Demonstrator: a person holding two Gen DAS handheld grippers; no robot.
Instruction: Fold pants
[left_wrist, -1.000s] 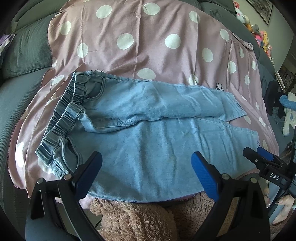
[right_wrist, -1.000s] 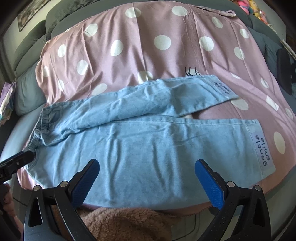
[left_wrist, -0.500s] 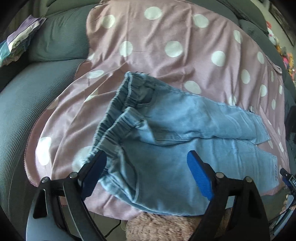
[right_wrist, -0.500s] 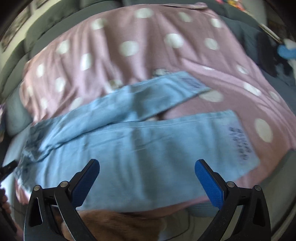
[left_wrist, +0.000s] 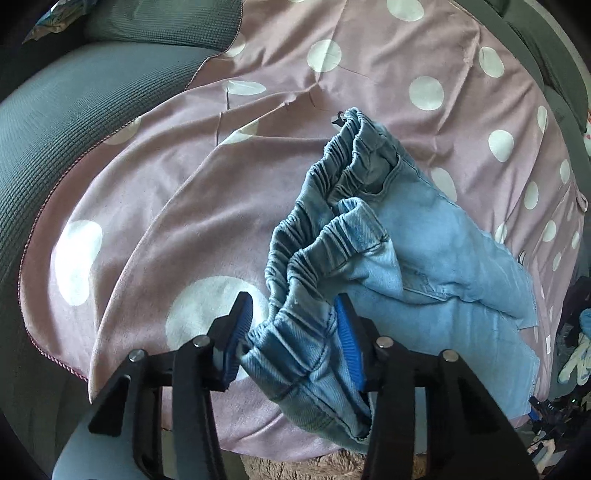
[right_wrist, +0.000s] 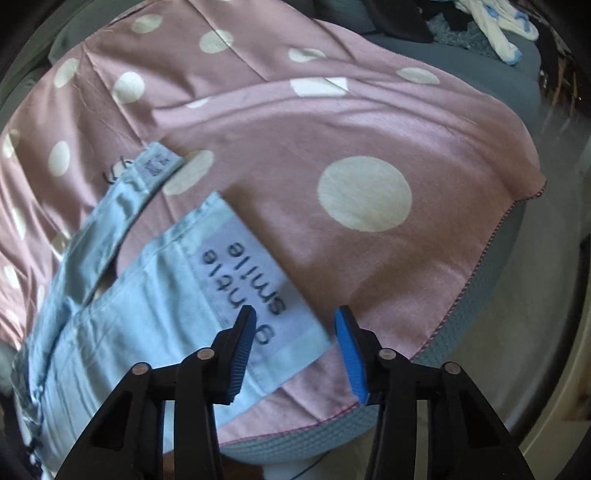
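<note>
Light blue denim pants lie flat on a pink blanket with white dots. In the left wrist view the near corner of the elastic waistband is bunched between my left gripper's blue pads. The jaws are closing and both pads touch the fabric. In the right wrist view the near leg's hem, with its "gentle smile" label, lies under my right gripper. These jaws are closing too. The left pad sits over the hem corner; the right pad stands clear of it, over the blanket.
The blanket covers a grey sofa whose cushion edge shows past the blanket's hem. Loose clothes are piled at the far right. A brown fuzzy fabric lies below the blanket's near edge.
Both grippers moved apart and down, the left to the waistband corner, the right to the near leg's hem. Both jaws narrowed from wide open. The waistband corner is now bunched between the left pads.
</note>
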